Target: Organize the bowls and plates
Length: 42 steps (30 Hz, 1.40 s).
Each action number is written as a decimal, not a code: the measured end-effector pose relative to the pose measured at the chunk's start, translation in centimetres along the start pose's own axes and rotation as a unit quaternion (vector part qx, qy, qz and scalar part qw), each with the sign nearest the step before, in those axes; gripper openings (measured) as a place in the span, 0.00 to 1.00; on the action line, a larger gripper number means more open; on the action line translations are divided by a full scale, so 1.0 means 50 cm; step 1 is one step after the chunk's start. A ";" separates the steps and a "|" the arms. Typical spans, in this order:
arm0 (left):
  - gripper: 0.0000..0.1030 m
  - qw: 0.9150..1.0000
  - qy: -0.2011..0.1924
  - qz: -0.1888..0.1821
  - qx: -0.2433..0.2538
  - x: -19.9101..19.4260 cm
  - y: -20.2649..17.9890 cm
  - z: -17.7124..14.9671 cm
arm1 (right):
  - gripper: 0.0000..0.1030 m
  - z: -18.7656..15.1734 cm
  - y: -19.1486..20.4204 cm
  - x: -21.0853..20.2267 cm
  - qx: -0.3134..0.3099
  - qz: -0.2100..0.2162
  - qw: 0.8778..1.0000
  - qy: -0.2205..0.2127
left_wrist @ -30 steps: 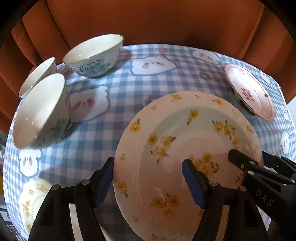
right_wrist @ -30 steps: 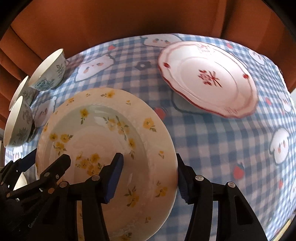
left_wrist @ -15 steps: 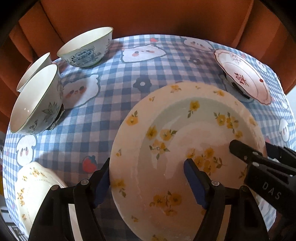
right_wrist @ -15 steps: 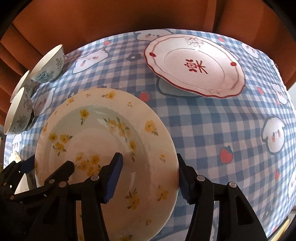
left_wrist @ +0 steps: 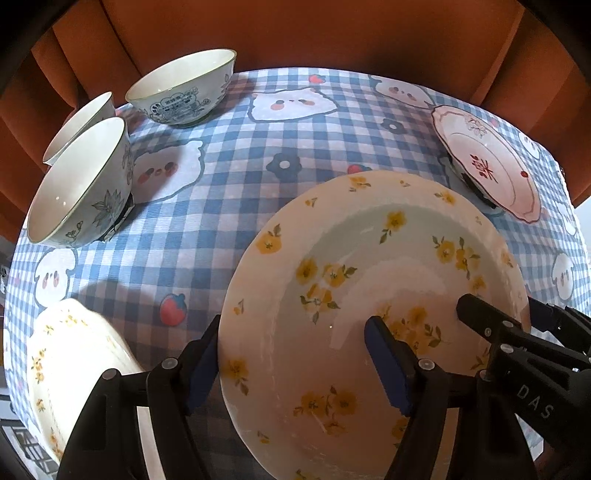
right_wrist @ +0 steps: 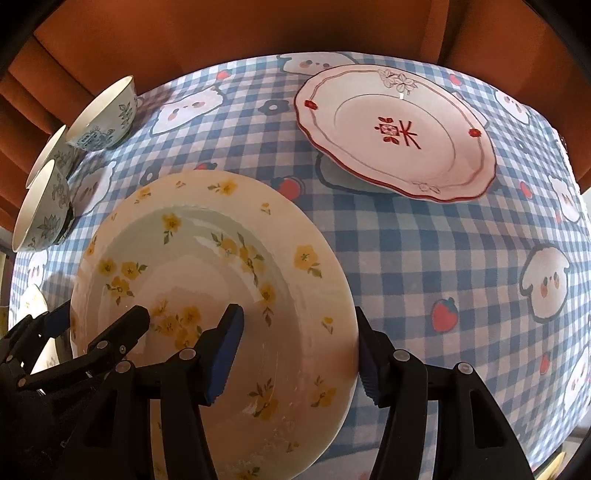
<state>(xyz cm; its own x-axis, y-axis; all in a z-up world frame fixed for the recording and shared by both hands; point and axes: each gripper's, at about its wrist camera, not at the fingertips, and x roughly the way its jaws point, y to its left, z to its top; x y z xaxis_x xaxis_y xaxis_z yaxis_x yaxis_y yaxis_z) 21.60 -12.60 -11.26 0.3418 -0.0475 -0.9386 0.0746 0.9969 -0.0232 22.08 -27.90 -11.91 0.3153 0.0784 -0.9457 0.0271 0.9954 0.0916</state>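
A large cream plate with yellow flowers (left_wrist: 369, 288) is held above the checked tablecloth by both grippers. My left gripper (left_wrist: 295, 362) grips its left rim, one pad under the edge and one on the inside. My right gripper (right_wrist: 299, 343) grips its right rim (right_wrist: 221, 258) the same way. A white plate with red trim (right_wrist: 395, 129) rests on the cloth at the far right, also seen in the left wrist view (left_wrist: 487, 166). Three white-and-green bowls (left_wrist: 85, 184) stand at the far left.
A second cream yellow-flowered dish (left_wrist: 66, 362) sits at the near left under the left gripper. The blue checked tablecloth (left_wrist: 295, 140) covers the round table. An orange curtain (left_wrist: 295, 33) hangs behind. Bare cloth lies between the bowls and the red-trimmed plate.
Both grippers have pulled back toward me with the flowered plate; the bowls and the red-trimmed plate sit further off, and the near-left flowered dish has come into view.
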 end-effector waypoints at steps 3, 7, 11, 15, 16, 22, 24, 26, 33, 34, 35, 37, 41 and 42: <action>0.73 1.000 -0.002 -0.001 0.002 -0.011 -0.007 -0.006 | 0.59 -0.007 -0.005 -0.013 0.002 -0.005 1.000 -0.003; 0.73 1.000 -0.009 -0.005 0.004 -0.032 -0.012 -0.009 | 0.59 -0.015 -0.013 -0.032 0.007 -0.006 1.000 -0.005; 0.73 1.000 -0.013 -0.010 0.008 -0.055 -0.010 -0.010 | 0.59 -0.019 -0.014 -0.056 0.012 -0.011 1.000 -0.010; 0.73 1.000 -0.022 -0.018 0.009 -0.081 0.003 -0.011 | 0.59 -0.022 -0.003 -0.083 0.013 -0.015 1.000 -0.017; 0.73 1.000 -0.023 -0.019 0.010 -0.087 0.004 -0.013 | 0.59 -0.023 0.001 -0.089 0.014 -0.016 1.000 -0.019; 0.73 0.999 -0.040 -0.033 0.007 -0.126 0.039 -0.021 | 0.59 -0.034 0.028 -0.125 0.023 -0.017 0.999 -0.026; 0.73 0.998 -0.047 -0.043 0.004 -0.141 0.056 -0.023 | 0.59 -0.039 0.041 -0.139 0.026 -0.018 0.999 -0.032; 0.73 0.997 -0.056 -0.046 0.007 -0.155 0.072 -0.027 | 0.59 -0.043 0.054 -0.150 0.030 -0.017 0.999 -0.036; 0.73 0.996 -0.063 -0.055 0.010 -0.180 0.138 -0.048 | 0.58 -0.064 0.119 -0.176 0.033 -0.027 0.998 -0.044; 0.73 0.996 -0.063 -0.056 0.009 -0.180 0.145 -0.052 | 0.58 -0.066 0.128 -0.177 0.032 -0.028 0.998 -0.044; 0.73 0.996 -0.063 -0.056 0.009 -0.182 0.157 -0.056 | 0.59 -0.068 0.138 -0.178 0.031 -0.029 0.998 -0.044; 0.73 0.996 -0.063 -0.057 0.007 -0.186 0.175 -0.066 | 0.58 -0.074 0.159 -0.180 0.030 -0.031 0.998 -0.044; 0.73 0.996 -0.063 -0.060 0.002 -0.192 0.219 -0.084 | 0.58 -0.086 0.203 -0.183 0.025 -0.034 0.998 -0.043; 0.73 0.996 -0.063 -0.060 0.001 -0.192 0.229 -0.087 | 0.58 -0.088 0.215 -0.184 0.023 -0.034 0.998 -0.043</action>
<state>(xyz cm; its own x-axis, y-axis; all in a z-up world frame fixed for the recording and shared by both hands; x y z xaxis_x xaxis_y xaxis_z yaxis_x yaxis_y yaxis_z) 15.08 -0.46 -4.01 0.4452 -0.1741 -0.8783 0.1244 0.9834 -0.1319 15.30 -17.69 -3.62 0.3917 0.0031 -0.9201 0.0945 0.9946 0.0436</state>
